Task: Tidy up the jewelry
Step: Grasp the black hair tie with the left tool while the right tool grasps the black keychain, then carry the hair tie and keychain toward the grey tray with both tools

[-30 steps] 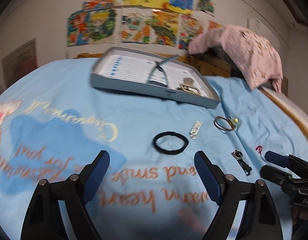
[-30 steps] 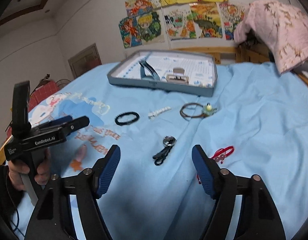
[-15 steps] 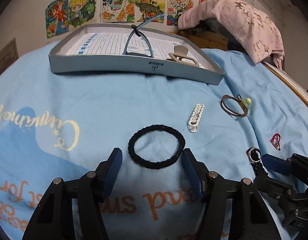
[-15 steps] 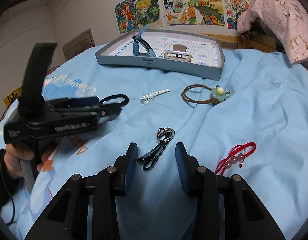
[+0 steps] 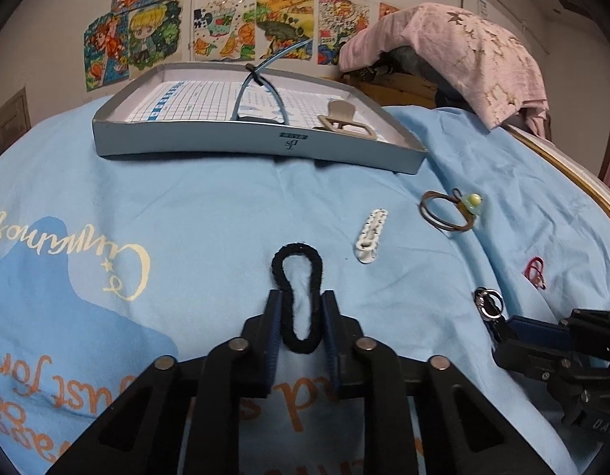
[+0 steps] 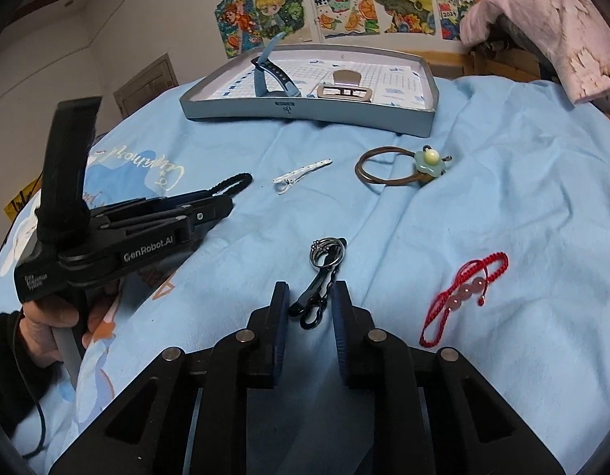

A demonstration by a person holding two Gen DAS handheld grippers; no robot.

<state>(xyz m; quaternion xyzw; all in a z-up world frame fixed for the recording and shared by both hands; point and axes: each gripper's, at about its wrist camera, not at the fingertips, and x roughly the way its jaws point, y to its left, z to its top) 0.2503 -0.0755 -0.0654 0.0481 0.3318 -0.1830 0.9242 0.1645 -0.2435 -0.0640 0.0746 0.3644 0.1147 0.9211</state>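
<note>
Bed sheet, blue, carries everything. Tray at 12 o'clock holds a watch and a beige clip. My left tool is closing, its pads pinching the black hair tie into a narrow loop at 6 o'clock in the left view. My right tool is closing too; the black clasp with ring lies between its pads, which do not visibly press it. Brown tie with green charm sits at 1 o'clock, red bracelet at 3, white clip at 12 of that clasp.
</note>
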